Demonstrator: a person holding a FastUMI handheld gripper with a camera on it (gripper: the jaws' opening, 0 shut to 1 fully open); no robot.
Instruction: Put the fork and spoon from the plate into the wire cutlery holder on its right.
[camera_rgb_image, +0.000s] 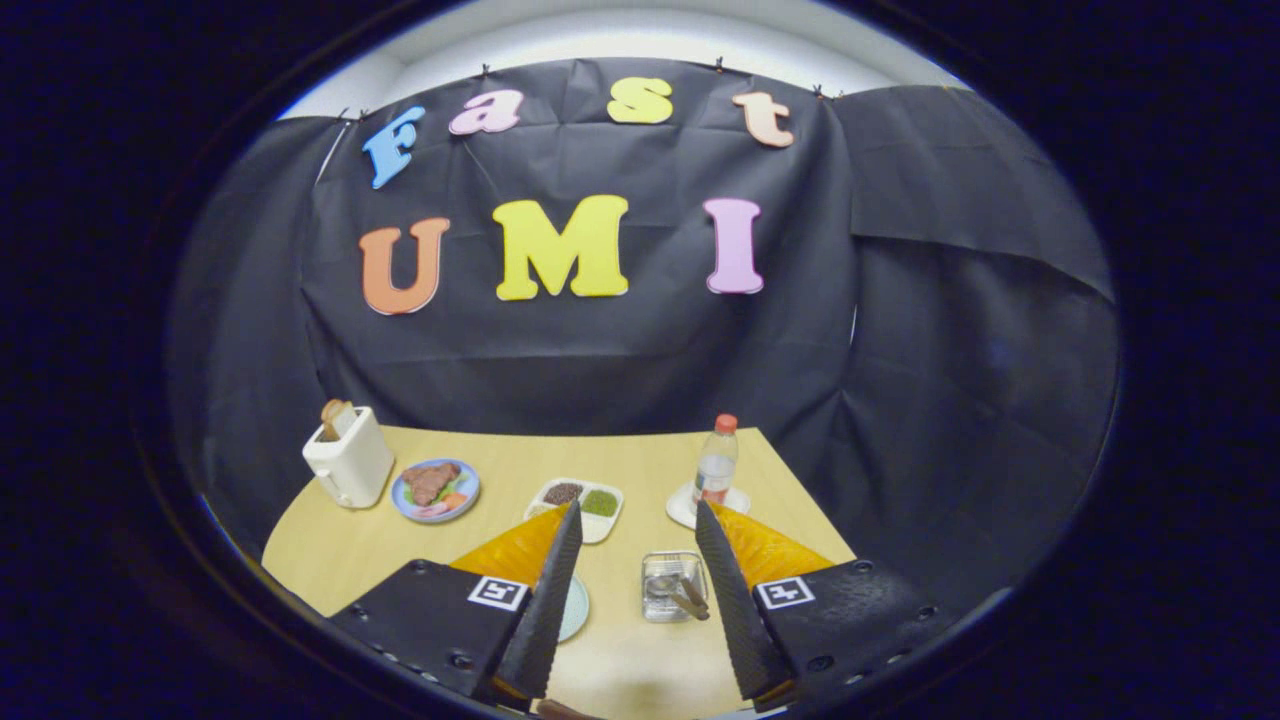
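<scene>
One toaster (349, 462) is noted at the bench's (640, 660) far left, with bread standing in its slot. At its three o'clock, one blue plate of food (436, 490) is recorded, and further right one white divided dish (583, 503) holding two fillings, one dark and one green.

Nearer, one pale plate (574, 608) is seen just at the inner edge of the left finger, largely covered by it; whether cutlery remains on it cannot be told.

The tongs (640, 600) are held wide above the bench, with nothing between the fingers.

Between the fingers, at the plate's three o'clock and close to the right finger, one wire cutlery holder (673, 585) stands on the bench. Handles (690, 598) are seen inside it, leaning towards four o'clock; two appear to be present, though the count is uncertain, and fork cannot be told from spoon. The task is therefore judged largely or fully done.

The cutlery is judged light, stiff and smooth, hence liable to slip or pivot in a grip. A hold across the handle near its middle is advised. The holder is judged light and easily pushed.

At the holder's twelve o'clock, one clear bottle (716, 464) with a red cap is recorded, upright on one white saucer (686, 508).
</scene>
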